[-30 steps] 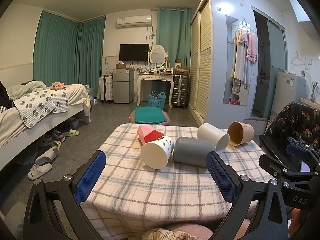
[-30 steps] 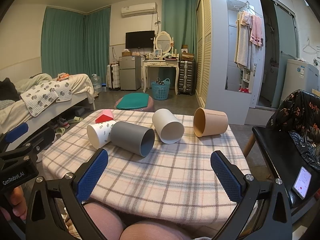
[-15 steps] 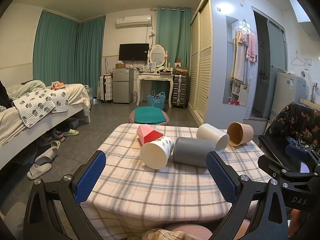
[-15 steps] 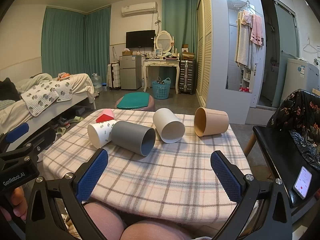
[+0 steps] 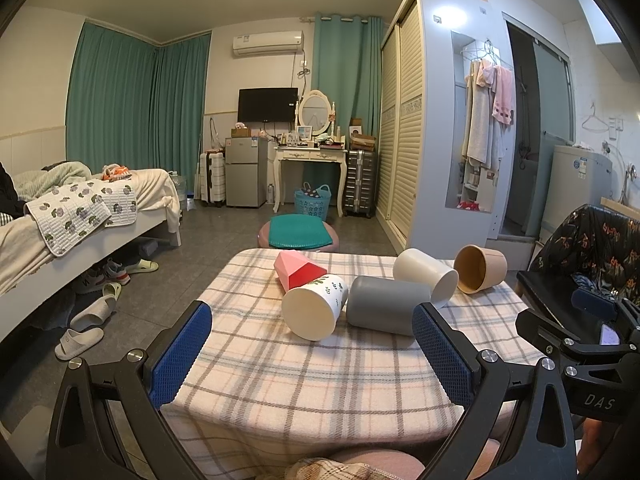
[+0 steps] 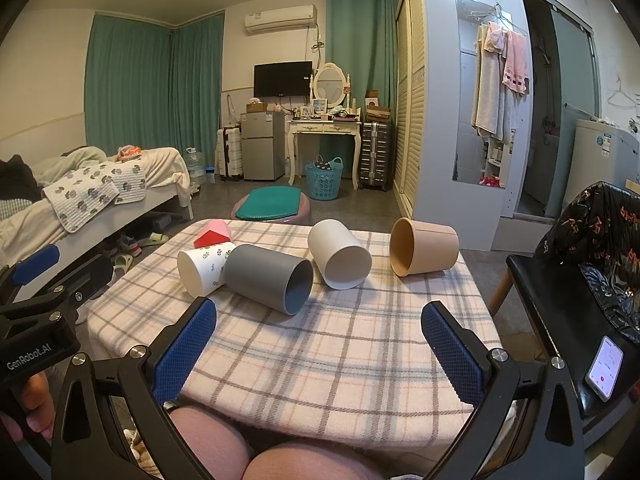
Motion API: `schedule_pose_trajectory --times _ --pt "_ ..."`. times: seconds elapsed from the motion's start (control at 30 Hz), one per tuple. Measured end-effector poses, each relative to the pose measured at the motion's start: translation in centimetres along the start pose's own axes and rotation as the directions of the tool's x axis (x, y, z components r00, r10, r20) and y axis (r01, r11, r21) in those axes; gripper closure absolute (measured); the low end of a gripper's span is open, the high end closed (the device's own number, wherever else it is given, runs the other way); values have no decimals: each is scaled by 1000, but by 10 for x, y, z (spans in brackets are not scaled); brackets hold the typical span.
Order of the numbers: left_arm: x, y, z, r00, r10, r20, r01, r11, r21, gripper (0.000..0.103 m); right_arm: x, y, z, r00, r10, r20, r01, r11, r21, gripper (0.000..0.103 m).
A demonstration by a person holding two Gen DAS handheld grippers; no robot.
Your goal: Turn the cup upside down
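- Both grippers held back at near edge of table (image 6: 280,360), above person's lap; looks like pre-approach stance, w/ full row of cups in sight before picking one.
- Left gripper (image 5: 312,356): jaws wide apart, nothing between pads, not touching anything.
- Right gripper (image 6: 320,350): same, spread wide, empty, well short of cups.
- Five cups lying on sides on plaid cloth, none upright or inverted yet, so no flip done.
- L to R in right view: red cup (image 6: 212,234) at back; leaf-print white cup (image 6: 202,266) in front of it; grey cup (image 6: 270,276) touching leaf-print one, mouth toward camera; plain white cup (image 6: 340,254) just beside grey; tan cup (image 6: 424,246) apart, far right.
- Tan cup probably easiest for right side: free-standing, clear room around walls.
- Left cluster tight; jaws round grey cup likely nudge neighbours, round cups could roll.
- Phone (image 6: 604,368) on black chair at right, off table, not in way.
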State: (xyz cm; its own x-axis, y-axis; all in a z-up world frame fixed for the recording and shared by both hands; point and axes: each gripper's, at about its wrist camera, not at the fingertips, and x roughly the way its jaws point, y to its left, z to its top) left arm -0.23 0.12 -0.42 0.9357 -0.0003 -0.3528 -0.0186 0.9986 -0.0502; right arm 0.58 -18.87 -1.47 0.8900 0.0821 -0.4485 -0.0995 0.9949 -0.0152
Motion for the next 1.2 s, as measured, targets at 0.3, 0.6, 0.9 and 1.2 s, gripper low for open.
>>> schedule_pose_trajectory --times 0.3,0.6,0.9,1.2 --pt "0 0 -2 1000 0 -1 0 1000 1 0 0 0 0 1000 0 0 0 1000 1 0" --pt "5 7 9 1000 8 -3 -8 1000 -7 0 1 8 10 1000 8 -6 -8 1000 -17 0" --pt "37 49 38 998 70 -6 -70 997 -45 0 29 25 50 999 38 -30 -41 996 -81 0" --pt "101 111 50 976 205 -77 -210 976 -64 0 135 71 106 966 170 -193 -195 974 -119 0"
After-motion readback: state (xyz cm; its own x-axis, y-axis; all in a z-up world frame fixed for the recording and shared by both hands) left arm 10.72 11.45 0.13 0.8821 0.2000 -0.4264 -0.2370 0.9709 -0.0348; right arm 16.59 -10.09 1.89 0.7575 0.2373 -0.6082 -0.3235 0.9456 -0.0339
